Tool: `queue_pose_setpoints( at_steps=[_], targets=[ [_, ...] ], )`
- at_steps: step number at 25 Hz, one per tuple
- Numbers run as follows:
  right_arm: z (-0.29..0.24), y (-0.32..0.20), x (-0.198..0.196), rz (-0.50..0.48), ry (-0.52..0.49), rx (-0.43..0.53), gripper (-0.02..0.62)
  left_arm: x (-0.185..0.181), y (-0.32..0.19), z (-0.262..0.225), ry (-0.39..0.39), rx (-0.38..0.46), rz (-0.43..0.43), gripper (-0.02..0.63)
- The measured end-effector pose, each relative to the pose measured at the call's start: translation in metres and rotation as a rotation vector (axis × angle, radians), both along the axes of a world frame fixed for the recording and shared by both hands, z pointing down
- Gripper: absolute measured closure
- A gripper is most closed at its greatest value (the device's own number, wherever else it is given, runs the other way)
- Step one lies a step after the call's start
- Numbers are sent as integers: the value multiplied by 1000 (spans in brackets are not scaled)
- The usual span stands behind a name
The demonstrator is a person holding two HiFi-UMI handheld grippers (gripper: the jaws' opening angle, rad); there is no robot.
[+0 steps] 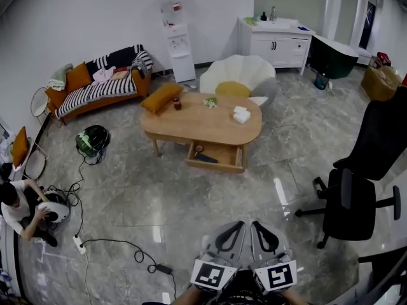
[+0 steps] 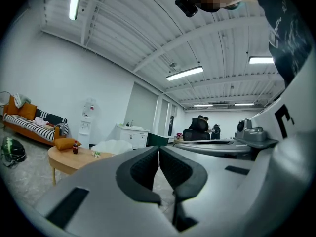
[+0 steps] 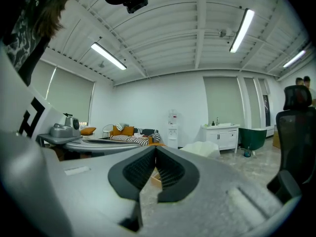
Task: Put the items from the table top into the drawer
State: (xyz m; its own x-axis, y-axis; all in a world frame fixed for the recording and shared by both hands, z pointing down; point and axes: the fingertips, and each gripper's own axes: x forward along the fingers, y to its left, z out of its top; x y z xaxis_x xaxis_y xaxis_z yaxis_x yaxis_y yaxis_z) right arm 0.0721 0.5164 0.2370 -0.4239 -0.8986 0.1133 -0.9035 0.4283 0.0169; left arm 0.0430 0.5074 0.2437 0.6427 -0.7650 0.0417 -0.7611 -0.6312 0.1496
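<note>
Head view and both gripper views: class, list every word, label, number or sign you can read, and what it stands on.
No text can be read in any view.
Tall white water dispenser: red label near its top, too small to read.
Small red bottle: label too small to read.
Markers on the left gripper and right gripper: black-and-white square patterns, no letters.
</note>
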Motion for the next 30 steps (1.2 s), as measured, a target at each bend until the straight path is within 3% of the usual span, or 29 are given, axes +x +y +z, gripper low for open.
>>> queue_pose_setpoints(
  at_steps=[3, 8, 14, 19, 30],
  targets=[
    [3, -21, -2, 19, -14, -1, 592, -3, -21, 1, -9, 4, 21, 595],
    [1, -56, -16, 27, -8, 7, 592, -15, -58, -6, 103, -36, 40, 594],
    [2, -92, -26, 52, -12, 1, 592, -25, -95, -7, 61, -16, 57, 594],
    [6, -114, -40, 76, -19, -8, 592, -45, -123, -3, 57, -53, 21, 595],
    [3, -157, -74, 126, -18, -8, 592, -74, -162, -9, 29, -17, 100, 594]
  ],
)
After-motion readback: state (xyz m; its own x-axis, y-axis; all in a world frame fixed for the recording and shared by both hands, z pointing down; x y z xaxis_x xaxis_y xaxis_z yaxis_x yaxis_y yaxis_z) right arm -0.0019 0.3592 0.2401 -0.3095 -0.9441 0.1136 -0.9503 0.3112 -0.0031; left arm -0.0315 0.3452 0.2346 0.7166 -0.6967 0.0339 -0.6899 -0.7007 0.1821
